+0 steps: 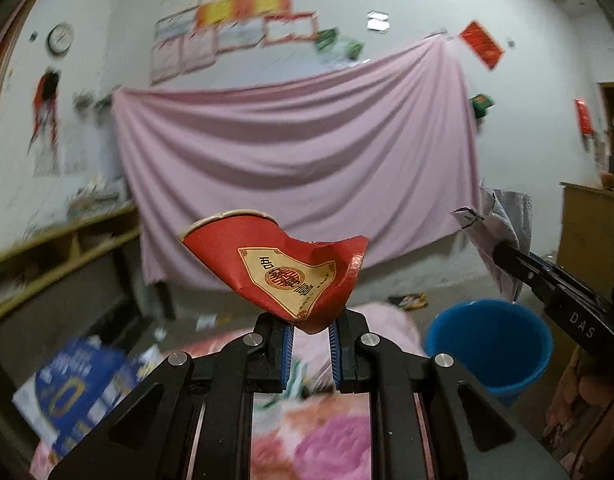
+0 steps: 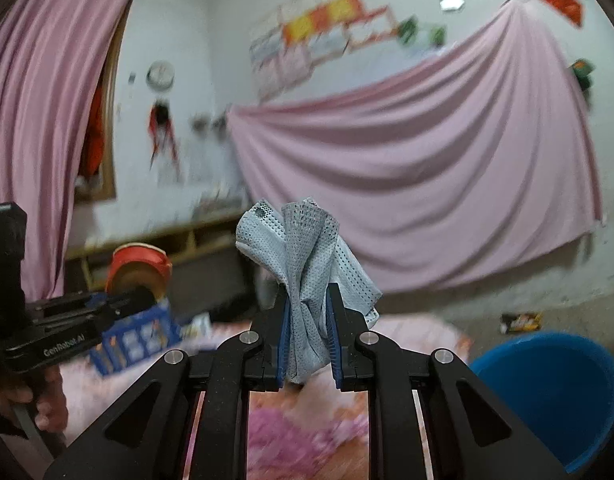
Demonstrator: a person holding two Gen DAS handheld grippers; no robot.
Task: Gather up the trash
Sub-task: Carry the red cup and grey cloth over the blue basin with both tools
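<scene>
Left wrist: left gripper clamps crushed red cup, right gripper clamps mesh cloth; carry step, next drop both over blue bucket.

It looked like a lived-in home room: a pink sheet hung across the wall, a clock, paper certificates, a floral blanket, and probably a low wooden shelf.
</scene>
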